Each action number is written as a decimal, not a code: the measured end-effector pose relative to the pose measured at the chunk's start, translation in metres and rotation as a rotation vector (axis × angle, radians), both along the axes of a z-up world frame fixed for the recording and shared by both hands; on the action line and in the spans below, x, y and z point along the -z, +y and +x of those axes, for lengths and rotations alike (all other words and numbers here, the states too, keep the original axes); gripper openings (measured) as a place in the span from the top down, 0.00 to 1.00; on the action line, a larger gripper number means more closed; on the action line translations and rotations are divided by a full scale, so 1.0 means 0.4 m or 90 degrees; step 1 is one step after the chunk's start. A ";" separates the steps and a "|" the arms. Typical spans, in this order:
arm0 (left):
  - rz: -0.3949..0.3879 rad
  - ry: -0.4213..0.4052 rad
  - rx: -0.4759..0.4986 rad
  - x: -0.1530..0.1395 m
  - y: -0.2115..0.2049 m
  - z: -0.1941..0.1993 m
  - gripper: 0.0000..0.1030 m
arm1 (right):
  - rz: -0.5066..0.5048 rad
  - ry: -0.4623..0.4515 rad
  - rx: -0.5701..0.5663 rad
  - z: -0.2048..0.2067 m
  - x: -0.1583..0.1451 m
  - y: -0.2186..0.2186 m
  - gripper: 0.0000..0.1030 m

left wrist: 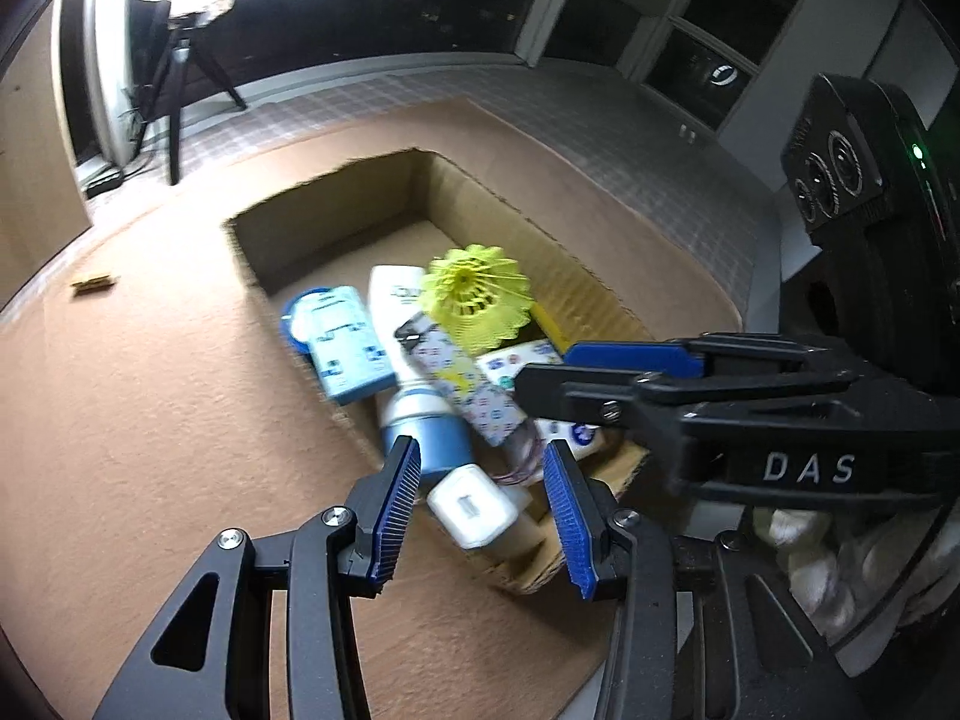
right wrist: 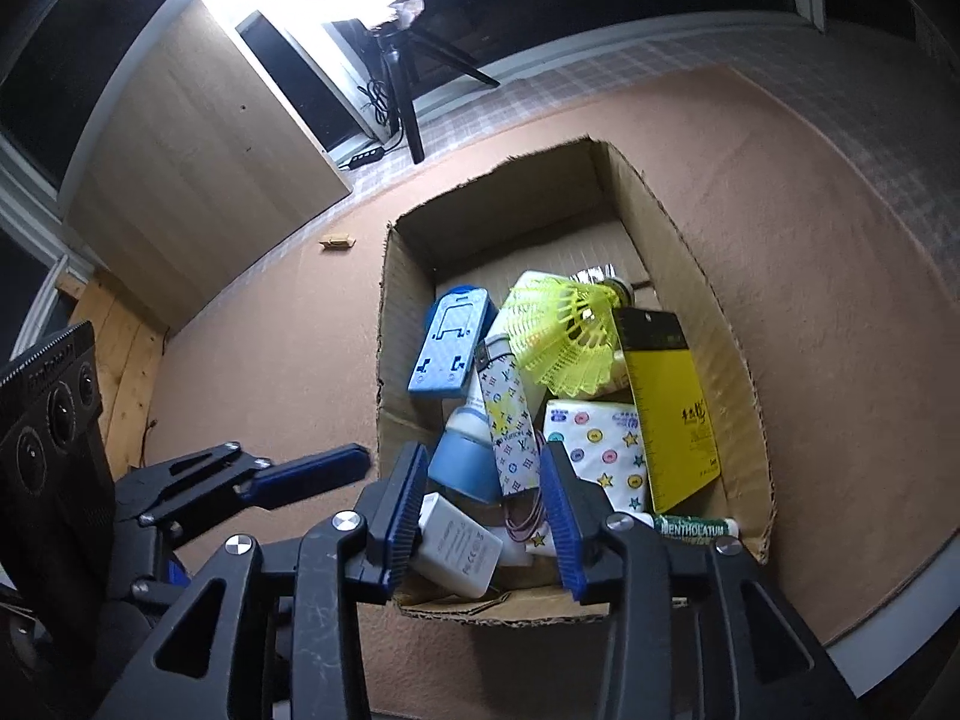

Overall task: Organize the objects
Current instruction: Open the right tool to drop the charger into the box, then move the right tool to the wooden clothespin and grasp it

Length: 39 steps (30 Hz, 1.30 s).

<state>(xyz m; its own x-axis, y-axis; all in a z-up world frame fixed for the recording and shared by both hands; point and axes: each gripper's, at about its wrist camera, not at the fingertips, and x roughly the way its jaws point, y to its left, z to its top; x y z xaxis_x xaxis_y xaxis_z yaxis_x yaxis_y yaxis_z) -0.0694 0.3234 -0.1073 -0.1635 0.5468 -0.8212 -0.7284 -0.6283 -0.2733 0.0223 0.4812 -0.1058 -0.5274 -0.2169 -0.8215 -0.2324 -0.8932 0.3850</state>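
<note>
Cardboard box [right wrist: 708, 312] sat on the brown worktop [right wrist: 270, 372], already holding the yellow shuttlecock [right wrist: 564, 336], charger [right wrist: 456, 546] and tissue pack [right wrist: 600, 444], so both the left gripper [left wrist: 480, 516] and right gripper [right wrist: 483, 516] hung over its near end with jaws apart, gripping nothing.

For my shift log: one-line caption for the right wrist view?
Right tool open above a cardboard box holding a yellow shuttlecock, charger and tissue pack.

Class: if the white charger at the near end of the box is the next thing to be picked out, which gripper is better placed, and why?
Probably the left gripper: the white charger sits between its open fingers. The right gripper has it off beside one finger.
</note>
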 end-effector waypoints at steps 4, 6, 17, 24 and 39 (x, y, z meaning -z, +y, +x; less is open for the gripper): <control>-0.005 0.010 -0.025 -0.014 -0.061 -0.009 0.55 | 0.010 0.022 -0.019 -0.021 -0.027 -0.032 0.65; -0.013 0.019 -0.041 -0.020 -0.099 -0.011 0.55 | 0.021 0.039 -0.029 -0.039 -0.041 -0.053 0.65; -0.030 0.005 -0.187 -0.009 -0.372 -0.064 0.55 | 0.056 0.062 -0.129 -0.259 -0.084 -0.204 0.65; -0.060 0.000 -0.264 0.024 -0.524 -0.074 0.55 | 0.065 0.024 -0.165 -0.470 -0.046 -0.290 0.65; -0.091 -0.031 -0.370 0.079 -0.729 -0.084 0.52 | 0.115 -0.024 -0.201 -0.820 0.098 -0.402 0.65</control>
<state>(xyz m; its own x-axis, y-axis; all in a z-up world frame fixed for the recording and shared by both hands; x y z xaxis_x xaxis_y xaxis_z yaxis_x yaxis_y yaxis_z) -0.1030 0.0320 -0.1390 -0.3629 0.2631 -0.8939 -0.2437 -0.9527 -0.1815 -0.3056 0.3203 -0.1452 -0.4260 -0.2139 -0.8791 0.0546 -0.9760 0.2110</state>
